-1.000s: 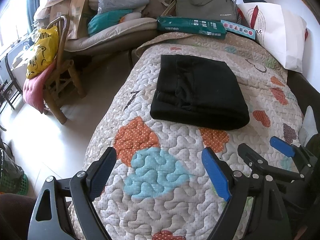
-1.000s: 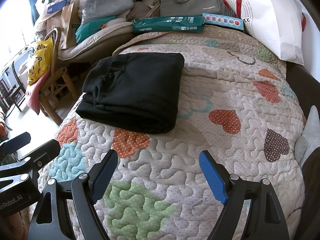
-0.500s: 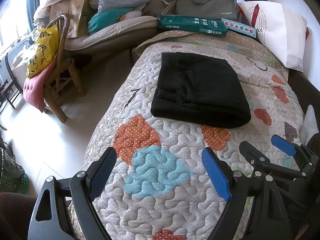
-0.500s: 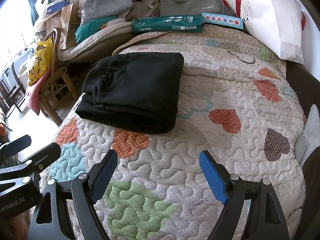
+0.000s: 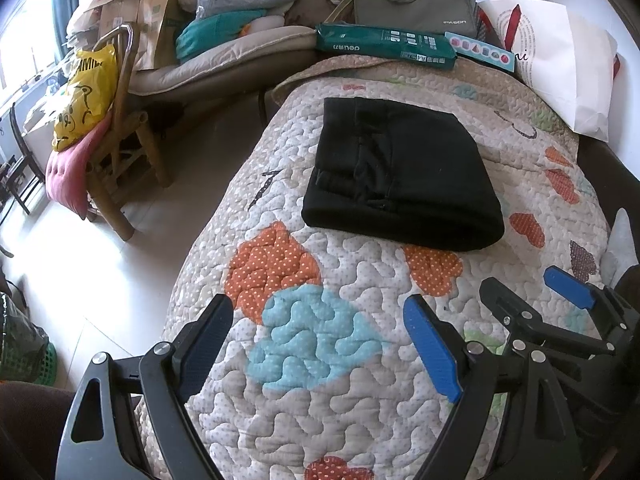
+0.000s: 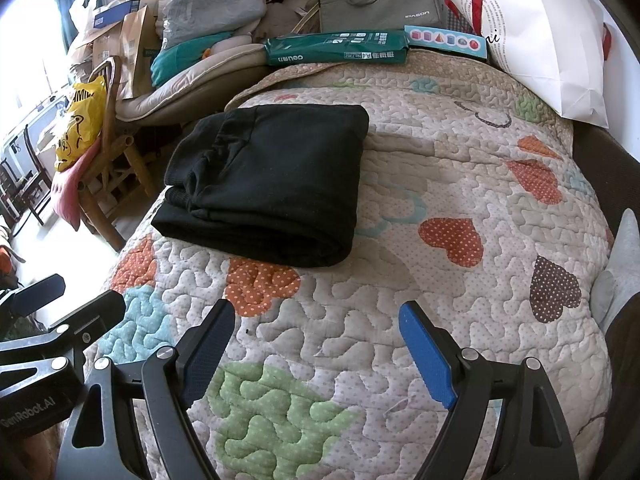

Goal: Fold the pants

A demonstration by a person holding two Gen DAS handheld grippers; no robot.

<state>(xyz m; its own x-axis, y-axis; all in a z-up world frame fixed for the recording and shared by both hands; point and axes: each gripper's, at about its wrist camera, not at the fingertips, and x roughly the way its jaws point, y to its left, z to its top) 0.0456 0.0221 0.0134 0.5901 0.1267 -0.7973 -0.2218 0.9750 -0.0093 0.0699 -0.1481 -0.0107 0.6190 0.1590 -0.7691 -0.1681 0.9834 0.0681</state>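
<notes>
The black pants sit as a compact folded bundle on the heart-patterned quilt, and both grippers hang back from them, well apart. The left gripper has its jaws spread wide with nothing between them; from it the bundle lies up at about twelve to one o'clock. The right gripper is equally wide and empty, with the pants at roughly eleven o'clock. The thick rolled fold faces the grippers, running across the view. Neither hand looks clearly nearer. The fold appears essentially finished; any further tidy would mean reaching forward over bare quilt.
</notes>
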